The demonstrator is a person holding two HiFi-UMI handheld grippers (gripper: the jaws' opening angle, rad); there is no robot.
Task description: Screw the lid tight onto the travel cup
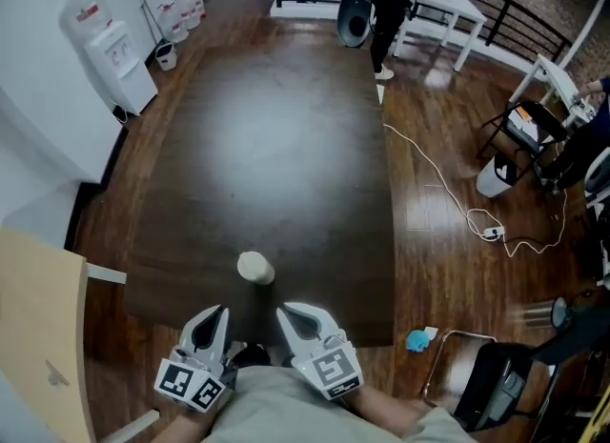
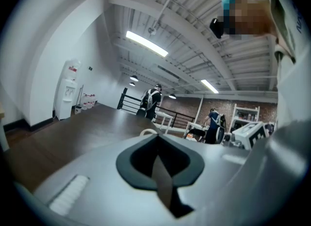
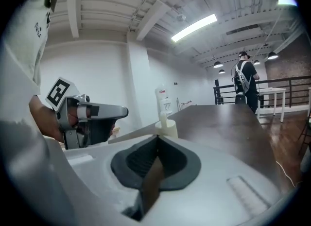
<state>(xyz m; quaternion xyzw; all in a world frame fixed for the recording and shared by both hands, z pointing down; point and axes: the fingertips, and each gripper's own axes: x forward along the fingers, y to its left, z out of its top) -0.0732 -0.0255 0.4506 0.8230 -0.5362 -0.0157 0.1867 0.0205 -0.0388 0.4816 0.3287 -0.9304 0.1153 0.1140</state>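
There is 1 travel cup [image 1: 254, 267], cream-coloured and upright, on 1 long dark tabletop [image 1: 286, 146]. It stands close to the near edge, roughly midway between the left and right edges. Nothing else stands on the tabletop, so open room runs from the cup to the far end and out to both sides.

The 2 grippers sit at the near edge, just short of the cup and touching neither it nor each other. The left gripper [image 1: 221, 311] is near and slightly left of the cup, the right gripper [image 1: 284, 311] near and slightly right. In each gripper view the fingers are pressed together with nothing between them, and the cup shows just beyond the tips.

Off the far left corner stands 1 water dispenser [image 1: 119, 55]. To the right of the tabletop, 1 white cable [image 1: 448, 189] trails across the wooden floor [image 1: 429, 270]. 1 person [image 1: 389, 12] stands past the far right corner.
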